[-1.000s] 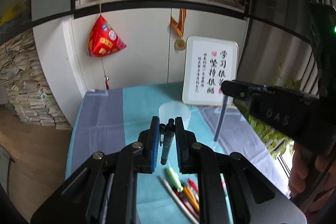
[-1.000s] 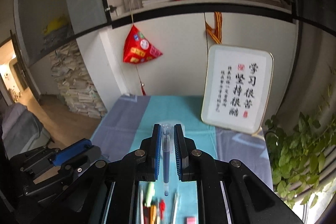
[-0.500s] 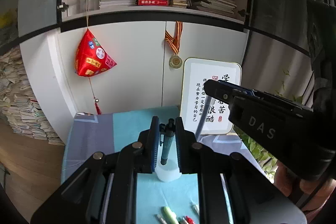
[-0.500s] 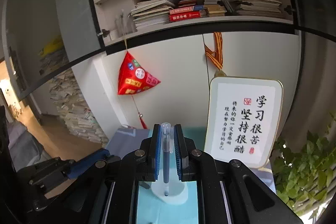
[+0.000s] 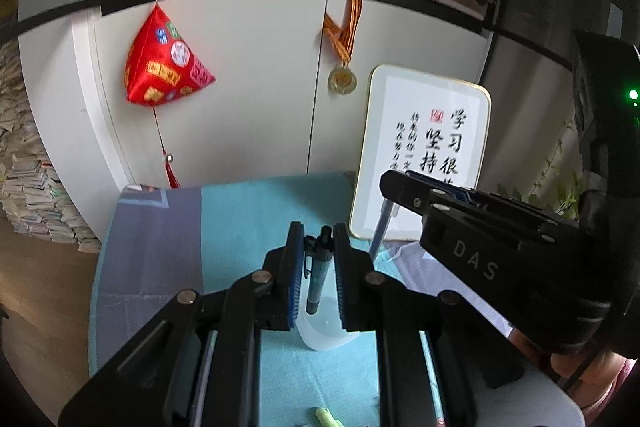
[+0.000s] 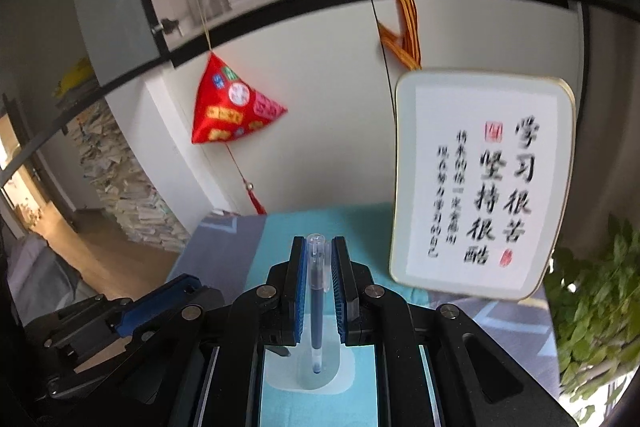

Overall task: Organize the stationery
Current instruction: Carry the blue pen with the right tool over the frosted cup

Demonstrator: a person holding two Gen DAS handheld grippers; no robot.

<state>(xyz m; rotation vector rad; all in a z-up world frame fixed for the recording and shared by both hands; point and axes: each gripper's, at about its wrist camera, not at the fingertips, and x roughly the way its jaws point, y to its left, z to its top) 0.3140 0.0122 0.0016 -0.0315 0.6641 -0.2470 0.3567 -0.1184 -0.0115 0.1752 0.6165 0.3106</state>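
- Left gripper (image 5: 316,267): jaws closed on dark pen (image 5: 318,275), held upright above white cup (image 5: 326,335).
- Right gripper (image 6: 318,283): jaws closed on clear blue pen (image 6: 316,307), tip over cup on counter (image 6: 280,227).

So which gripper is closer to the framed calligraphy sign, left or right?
Right. The right gripper, shut on a blue pen, is just beside the lower left corner of the sign; the left gripper, holding a dark pen, sits farther left.
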